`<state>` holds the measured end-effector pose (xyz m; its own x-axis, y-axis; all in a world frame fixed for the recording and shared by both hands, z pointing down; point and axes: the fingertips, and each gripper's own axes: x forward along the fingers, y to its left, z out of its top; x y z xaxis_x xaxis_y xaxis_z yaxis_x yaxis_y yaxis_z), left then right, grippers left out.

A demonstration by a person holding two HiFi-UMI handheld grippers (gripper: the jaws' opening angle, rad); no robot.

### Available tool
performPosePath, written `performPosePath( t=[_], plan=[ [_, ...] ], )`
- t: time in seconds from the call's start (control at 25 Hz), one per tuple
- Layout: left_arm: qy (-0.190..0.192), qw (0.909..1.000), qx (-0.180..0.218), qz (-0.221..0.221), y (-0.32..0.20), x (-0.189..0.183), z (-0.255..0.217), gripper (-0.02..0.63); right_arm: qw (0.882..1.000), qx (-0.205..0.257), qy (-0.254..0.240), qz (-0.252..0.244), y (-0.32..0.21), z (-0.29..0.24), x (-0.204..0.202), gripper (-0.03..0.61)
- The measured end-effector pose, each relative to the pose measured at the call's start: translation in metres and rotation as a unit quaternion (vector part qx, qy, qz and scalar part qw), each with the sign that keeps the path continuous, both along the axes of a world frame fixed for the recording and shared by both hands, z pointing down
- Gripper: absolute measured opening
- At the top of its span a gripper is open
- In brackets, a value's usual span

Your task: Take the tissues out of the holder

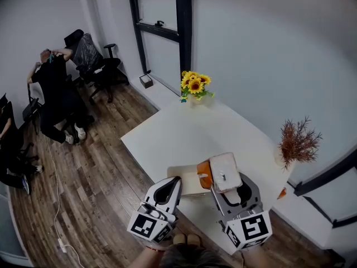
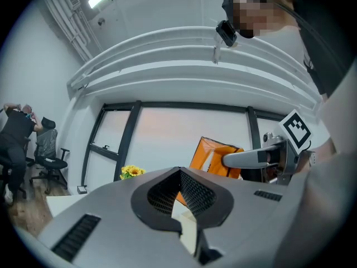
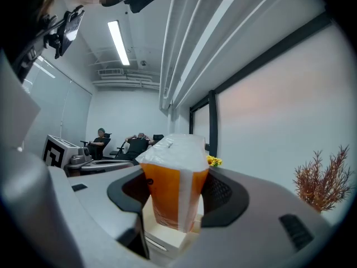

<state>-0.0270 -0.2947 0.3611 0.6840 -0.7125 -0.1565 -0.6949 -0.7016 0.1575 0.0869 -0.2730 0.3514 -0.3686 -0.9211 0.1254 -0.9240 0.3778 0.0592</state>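
Note:
The orange tissue pack [image 1: 223, 171] with a white top stands upright between the jaws of my right gripper [image 1: 224, 178], which is shut on it, just above the table. In the right gripper view the tissue pack [image 3: 173, 177] fills the middle, with the beige holder [image 3: 167, 236] below it. That holder [image 1: 187, 180] lies flat on the white table [image 1: 167, 133], left of the pack. My left gripper [image 1: 177, 180] is shut, its tips at the holder's left part. The left gripper view shows the pack [image 2: 215, 155] ahead and the holder [image 2: 187, 228] through the jaw gap.
A pot of sunflowers [image 1: 194, 85] stands at the table's far corner, and a dried red-brown plant [image 1: 298, 141] at its right edge. The wall runs behind the table. Seated people and office chairs [image 1: 83, 60] are far off on the wooden floor to the left.

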Motion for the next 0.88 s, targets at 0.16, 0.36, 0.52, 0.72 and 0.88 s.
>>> performPosePath(
  t=[0.16,0.36,0.52,0.72,0.88],
  plan=[
    [0.013,0.9999,0.005,-0.005,0.0,-0.002,-0.015,0.006,1.0,0.006,-0.004,0.002,0.001,-0.007,0.001,0.256],
    [0.007,0.9999,0.01,-0.005,0.002,-0.002,-0.011,0.006,1.0,0.013,0.0,0.0,0.001,-0.015,0.001,0.256],
    [0.009,0.9998,0.014,-0.004,0.003,-0.002,-0.01,0.006,1.0,0.015,0.002,-0.001,0.001,-0.02,0.001,0.256],
    [0.01,0.9998,0.014,-0.007,0.003,-0.005,-0.011,0.008,1.0,0.019,-0.002,0.001,0.002,-0.024,0.001,0.256],
    [0.011,0.9998,0.012,-0.01,0.002,-0.007,-0.01,0.007,1.0,0.02,-0.005,0.002,0.001,-0.026,0.001,0.256]
  ],
)
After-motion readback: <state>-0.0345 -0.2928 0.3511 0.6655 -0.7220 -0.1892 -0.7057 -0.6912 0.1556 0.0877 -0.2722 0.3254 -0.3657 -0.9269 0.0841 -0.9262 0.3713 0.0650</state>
